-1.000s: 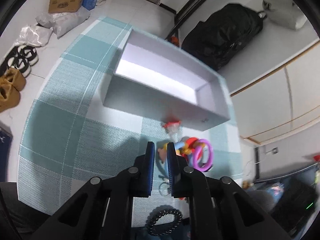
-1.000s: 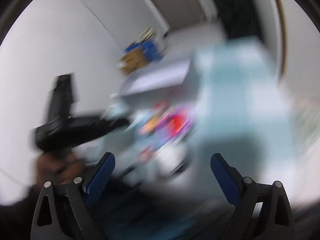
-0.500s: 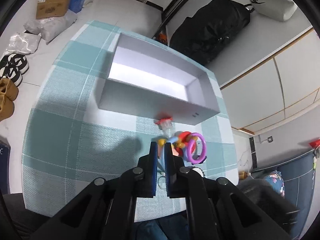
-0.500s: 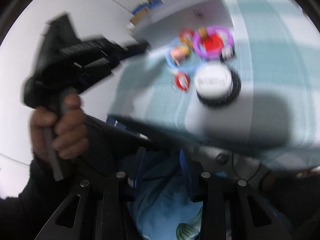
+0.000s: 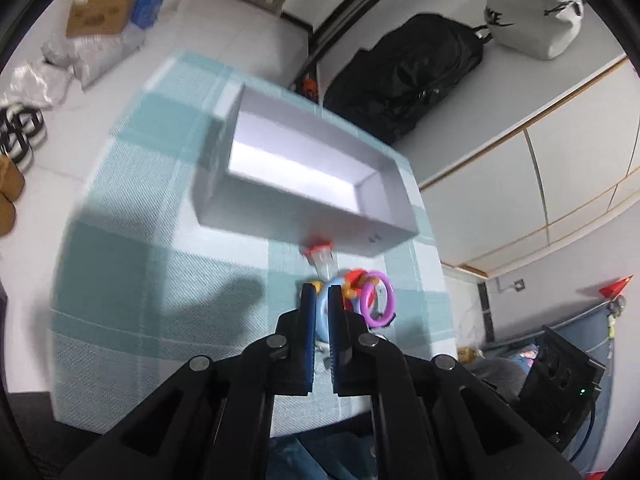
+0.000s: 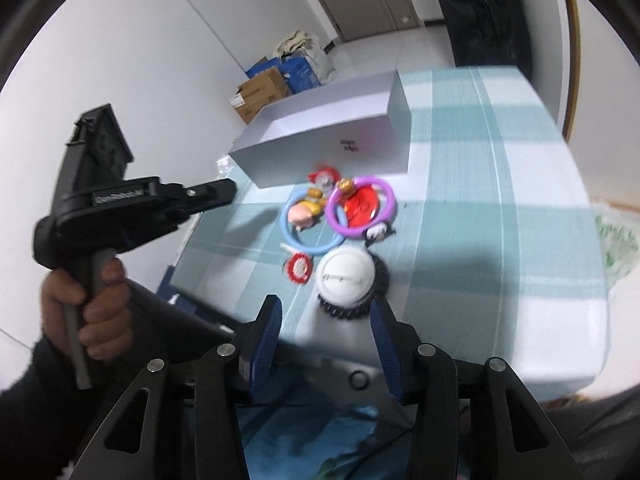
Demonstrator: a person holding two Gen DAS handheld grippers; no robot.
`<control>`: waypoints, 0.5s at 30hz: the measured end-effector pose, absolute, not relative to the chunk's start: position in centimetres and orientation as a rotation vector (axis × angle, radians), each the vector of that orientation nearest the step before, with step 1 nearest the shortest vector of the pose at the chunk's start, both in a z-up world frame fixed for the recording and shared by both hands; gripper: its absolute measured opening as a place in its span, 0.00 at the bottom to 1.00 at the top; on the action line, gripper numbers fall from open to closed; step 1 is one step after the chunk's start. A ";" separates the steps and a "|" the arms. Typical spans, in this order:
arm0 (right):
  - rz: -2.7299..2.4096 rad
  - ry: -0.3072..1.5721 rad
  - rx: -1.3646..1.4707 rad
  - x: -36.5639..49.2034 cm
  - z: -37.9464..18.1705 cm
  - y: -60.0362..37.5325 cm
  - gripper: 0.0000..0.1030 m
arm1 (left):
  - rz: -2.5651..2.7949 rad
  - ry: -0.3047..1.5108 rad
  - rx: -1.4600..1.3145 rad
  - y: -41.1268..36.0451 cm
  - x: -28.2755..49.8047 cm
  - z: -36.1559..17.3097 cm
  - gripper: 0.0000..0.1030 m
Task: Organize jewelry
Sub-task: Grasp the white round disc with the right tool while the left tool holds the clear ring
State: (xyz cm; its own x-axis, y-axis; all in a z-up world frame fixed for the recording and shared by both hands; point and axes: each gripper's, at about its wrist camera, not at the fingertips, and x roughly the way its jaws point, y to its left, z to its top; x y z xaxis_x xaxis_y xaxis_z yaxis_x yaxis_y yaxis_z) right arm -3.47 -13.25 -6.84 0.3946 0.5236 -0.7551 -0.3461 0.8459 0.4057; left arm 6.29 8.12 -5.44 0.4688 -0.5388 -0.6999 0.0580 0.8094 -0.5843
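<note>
In the left wrist view the left gripper (image 5: 322, 294), jaws closed and empty, sits low centre below the open grey rectangular box (image 5: 288, 216); in the right wrist view the right gripper (image 6: 326, 312), jaws opening and empty, frames a white round lidded case (image 6: 346, 276) below centre, near blue (image 6: 308, 240) and purple plastic bangles (image 6: 360, 210).

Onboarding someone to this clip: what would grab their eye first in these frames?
Probably the bright pile of jewelry: a purple ring and a blue ring on the teal checked cloth, just in front of the open, empty grey box. Next, a white round case on a black coiled band, just ahead of the right gripper, whose fingers are opening. The left gripper is shut.
</note>
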 end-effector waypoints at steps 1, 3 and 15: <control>0.558 1.021 0.176 -3.1 -7.1 -13.5 0.44 | -0.380 1.010 -0.508 8.0 6.1 -5.1 0.02; 0.543 1.015 0.139 -2.6 -7.3 -13.1 0.44 | -0.352 0.968 -0.444 7.8 5.7 -4.2 0.02; 0.543 0.988 -0.038 -2.1 -8.3 -11.4 0.44 | -0.350 0.910 -0.319 7.0 4.6 -3.3 0.02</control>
State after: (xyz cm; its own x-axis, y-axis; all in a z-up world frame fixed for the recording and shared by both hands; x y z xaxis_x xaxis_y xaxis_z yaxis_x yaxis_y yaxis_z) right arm -2.10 -11.41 -8.29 0.4291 0.4186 -0.8004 -0.4519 0.8667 0.2110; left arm 4.58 7.00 -3.33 0.5652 -0.4244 -0.7074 0.1586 0.8974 -0.4116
